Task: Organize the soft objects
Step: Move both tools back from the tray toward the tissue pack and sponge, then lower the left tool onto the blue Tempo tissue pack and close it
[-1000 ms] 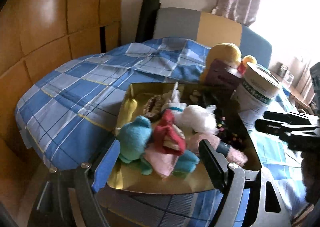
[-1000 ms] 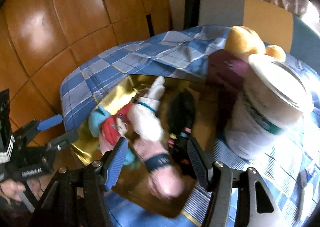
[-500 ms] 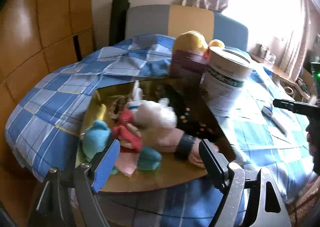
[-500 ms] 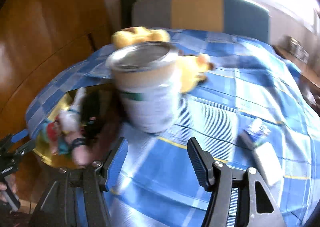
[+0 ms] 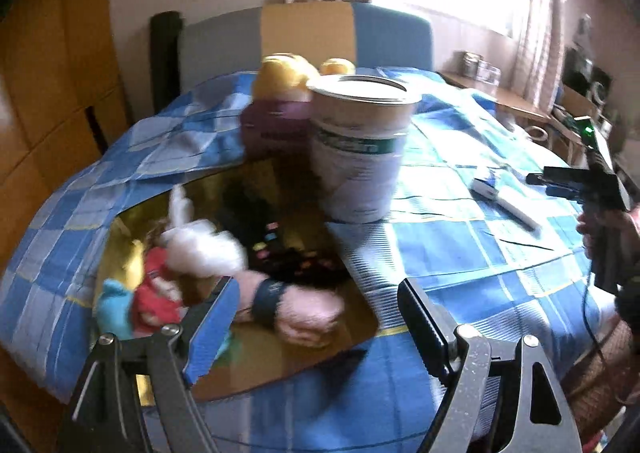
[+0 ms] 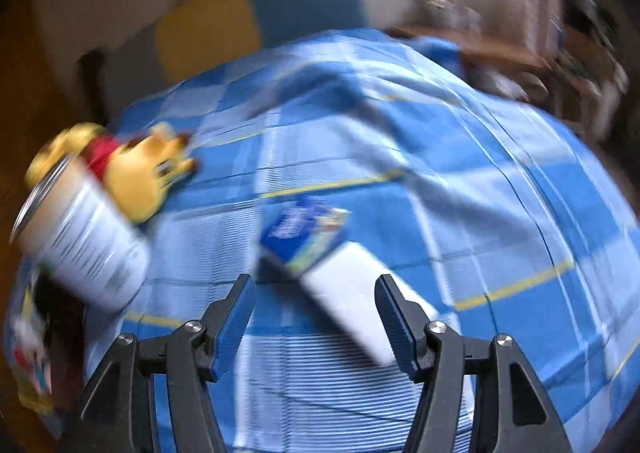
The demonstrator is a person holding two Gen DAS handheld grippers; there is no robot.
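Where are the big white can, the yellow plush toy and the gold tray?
big white can (image 5: 356, 169), left wrist view, label side.
yellow plush toy (image 6: 144, 177), right wrist view, body.
gold tray (image 5: 320, 349), left wrist view, bare near edge.

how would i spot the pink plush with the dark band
On the blue checked cloth, find the gold tray left of the white can. The pink plush lies at the tray's near edge, alone in wearing a dark band.

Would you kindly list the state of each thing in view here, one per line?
Left gripper: open, empty, over the tray's near edge.
Right gripper: open, empty, above the white packet.
Can: upright, top open.
Gold tray: flat, holding piled soft toys.
Yellow plush: lying behind the can.
White packet: lying flat on the cloth.
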